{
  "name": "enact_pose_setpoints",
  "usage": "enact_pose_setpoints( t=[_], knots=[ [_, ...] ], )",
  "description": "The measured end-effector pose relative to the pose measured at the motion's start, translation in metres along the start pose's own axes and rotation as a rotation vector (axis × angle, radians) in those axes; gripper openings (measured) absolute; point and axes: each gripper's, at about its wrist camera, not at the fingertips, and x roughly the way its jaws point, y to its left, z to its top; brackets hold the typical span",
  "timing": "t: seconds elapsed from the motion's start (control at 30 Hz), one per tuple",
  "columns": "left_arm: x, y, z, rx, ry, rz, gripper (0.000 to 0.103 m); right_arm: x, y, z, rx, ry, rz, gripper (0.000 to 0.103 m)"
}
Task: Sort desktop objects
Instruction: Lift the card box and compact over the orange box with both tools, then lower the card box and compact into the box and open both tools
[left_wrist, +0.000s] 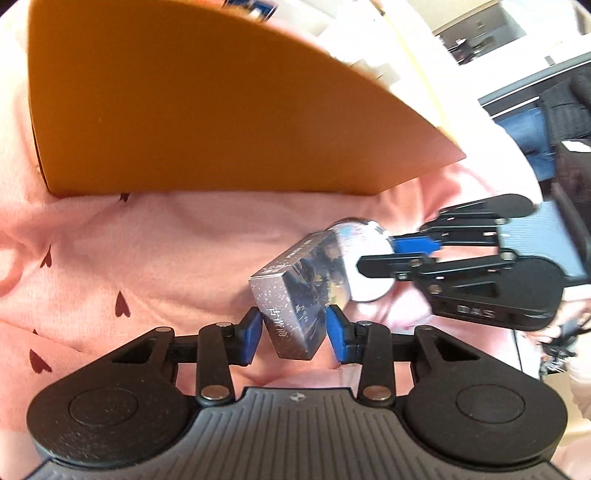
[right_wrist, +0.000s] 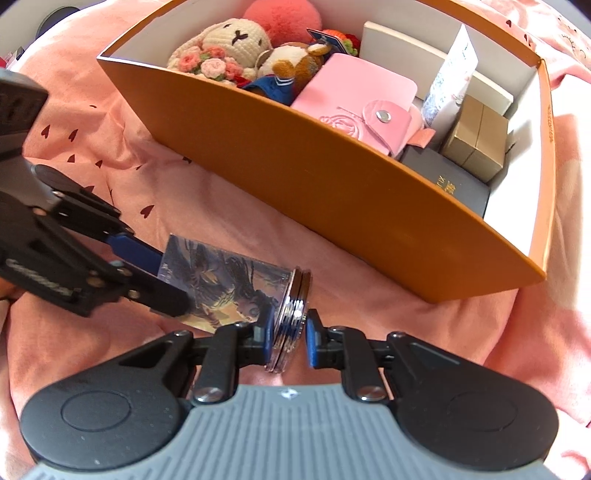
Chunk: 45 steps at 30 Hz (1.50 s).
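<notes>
Cardboard, glossy and printed with dark artwork, makes up the small box (left_wrist: 295, 295) held in the air above the pink cloth (left_wrist: 155, 251), just in front of the orange storage box (right_wrist: 332, 184). It looks light and fairly stiff, though thin walls like these would probably dent under a hard squeeze, and the shiny print is likely a little slippery. The left gripper (left_wrist: 293, 334) pinches it across its narrow sides near one end, blue pads (left_wrist: 251, 332) pressed to the card. At the far end sits a flat round silvery compact (right_wrist: 291, 317), seen edge-on from the right wrist; whether it touches the small box or merely lies just beside it cannot be told. The right gripper (right_wrist: 290, 334) is closed on that compact across its flat faces. Metal like this is hard and smooth, so a grip on the faces seems safer than on the ridged rim. Inside the orange storage box lie a crocheted rabbit (right_wrist: 225, 48), a pink wallet (right_wrist: 354, 99), a gold carton (right_wrist: 476, 136) and a dark case (right_wrist: 447, 184), with little free room near the front wall.
</notes>
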Motion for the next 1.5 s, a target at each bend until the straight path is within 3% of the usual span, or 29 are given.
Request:
enact_pose_setpoints(
  t=[0.13, 0.27, 0.47, 0.8, 1.2, 1.5],
  knots=[
    [-0.008, -0.001, 0.000, -0.006, -0.029, -0.105, 0.033, -0.001, -0.001, -0.001, 0.007, 0.000, 0.012, 0.018],
    [-0.003, -0.004, 0.003, 0.013, -0.027, -0.030, 0.033, -0.002, 0.002, -0.001, 0.002, -0.002, 0.004, 0.018],
    [0.000, -0.006, 0.002, -0.036, -0.022, -0.021, 0.031, -0.004, 0.002, -0.002, 0.013, -0.008, 0.007, 0.017],
    [-0.026, -0.031, 0.000, 0.029, -0.075, -0.022, 0.026, -0.052, 0.013, -0.002, -0.043, -0.103, -0.004, 0.014],
    [-0.099, -0.059, 0.021, 0.107, -0.258, -0.034, 0.026, -0.120, 0.022, 0.014, -0.086, -0.306, -0.044, 0.014],
    [-0.118, -0.059, 0.076, 0.074, -0.418, -0.021, 0.026, -0.124, 0.006, 0.062, -0.059, -0.431, -0.083, 0.014]
  ],
)
